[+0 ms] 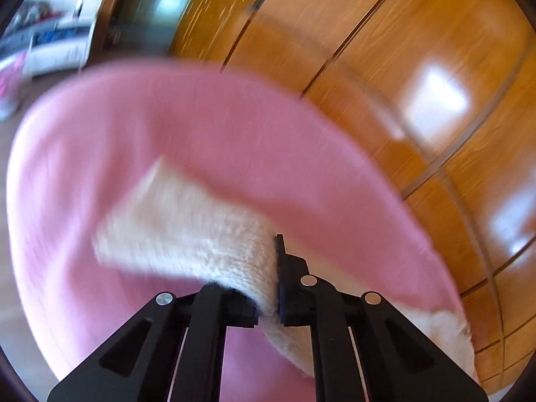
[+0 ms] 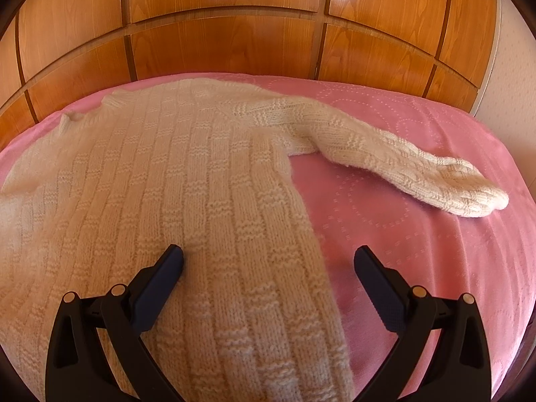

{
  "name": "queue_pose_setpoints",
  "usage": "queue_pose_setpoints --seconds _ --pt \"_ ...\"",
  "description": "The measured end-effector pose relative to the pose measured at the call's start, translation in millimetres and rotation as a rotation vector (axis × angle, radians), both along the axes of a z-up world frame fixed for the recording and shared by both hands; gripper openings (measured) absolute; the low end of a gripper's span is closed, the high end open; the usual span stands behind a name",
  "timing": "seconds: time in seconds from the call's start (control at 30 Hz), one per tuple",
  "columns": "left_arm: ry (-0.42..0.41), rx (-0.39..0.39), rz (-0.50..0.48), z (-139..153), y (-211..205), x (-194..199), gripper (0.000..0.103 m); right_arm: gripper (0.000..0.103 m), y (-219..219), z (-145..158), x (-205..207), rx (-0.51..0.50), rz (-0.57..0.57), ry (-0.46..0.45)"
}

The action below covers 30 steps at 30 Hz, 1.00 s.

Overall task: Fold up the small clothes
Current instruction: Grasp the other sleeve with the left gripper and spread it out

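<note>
Pinching a cream knit sleeve [image 1: 187,234] in my left gripper [image 1: 268,301], jaws clamped on the fabric near the fold where it bunches between the pads. Sleeve lifted off the pink bedspread [image 1: 167,127] and trailing away up-left; frame blurred, knit pattern hard to read here. Wooden panelled wall [image 1: 385,67] runs behind and to the right of the bed.

Right wrist view, left to right: cream knitted sweater [image 2: 160,174] spread flat across the pink quilted bedspread [image 2: 418,251], collar [image 2: 110,102] toward the wooden panelled headboard wall [image 2: 234,33]. Body of the sweater fills the left and centre. Its other sleeve [image 2: 385,154] stretches out to the right, lying on the spread, cuff near the bed's right edge.

My right gripper [image 2: 268,261] spread wide, holding nothing. Left finger [image 2: 160,281] sits over the sweater body, looks to be touching the knit; right finger [image 2: 378,288] over bare bedspread. The sweater's side edge runs between the two.
</note>
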State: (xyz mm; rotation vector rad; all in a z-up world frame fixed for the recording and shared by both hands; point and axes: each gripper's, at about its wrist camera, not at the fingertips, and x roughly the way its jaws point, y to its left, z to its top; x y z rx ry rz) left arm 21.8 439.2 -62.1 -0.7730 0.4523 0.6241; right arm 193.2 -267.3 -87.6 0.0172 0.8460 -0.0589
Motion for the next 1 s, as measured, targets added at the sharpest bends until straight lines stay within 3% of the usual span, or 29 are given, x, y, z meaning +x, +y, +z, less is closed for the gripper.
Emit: queue_pose_setpoints --seconds 0.07,0.13,0.23,0.3,0.37,0.4,0.5,0.53,0.57,0.63,0.8,1.0 --pt "-0.099 0.050 0.019 25.4 -2.0 -18.8 0.006 0.101 0.5 -0.2 -0.3 -0.007 -0.004 -0.003" --pt "-0.138 0.049 0.017 31.3 -5.6 -28.8 0.006 0.101 1.2 -0.6 0.1 -0.012 -0.006 -0.003" --pt "-0.012 0.051 0.006 3.6 -12.8 -28.0 0.006 0.101 1.1 -0.7 0.4 -0.011 -0.006 -0.003" --pt "0.062 0.010 -0.001 -24.9 -16.0 -28.1 0.006 0.101 0.7 -1.0 0.9 -0.006 -0.006 -0.002" --pt "0.095 -0.008 0.008 -40.5 -15.0 -24.8 0.007 0.101 0.1 -1.4 1.3 0.001 -0.007 0.000" --pt "0.082 -0.015 0.007 -45.7 -15.1 -24.4 0.013 0.101 0.1 -1.5 1.3 0.003 -0.007 0.000" --pt "0.036 -0.025 -0.024 -40.8 -15.4 -23.3 0.045 0.101 -1.1 -1.8 1.5 0.011 -0.007 0.002" --pt "0.049 -0.020 -0.005 -34.6 -16.8 -20.1 0.045 0.101 -1.7 -1.6 1.3 0.011 -0.006 0.002" --pt "0.063 -0.018 0.005 -31.2 -15.5 -17.6 0.043 0.101 -1.5 -1.5 1.4 0.010 -0.006 0.002" --pt "0.096 -0.016 0.020 -20.7 -14.4 -7.8 0.009 0.101 -1.8 -1.6 1.2 0.009 -0.006 0.002" --pt "0.059 0.030 -0.015 17.0 -30.2 20.7 0.007 0.101 -2.1 -1.7 1.5 0.011 -0.006 0.001" --pt "-0.001 0.192 -0.217 75.6 -93.7 79.2 0.007 0.101 -2.6 -2.0 1.8 0.016 -0.006 0.003"
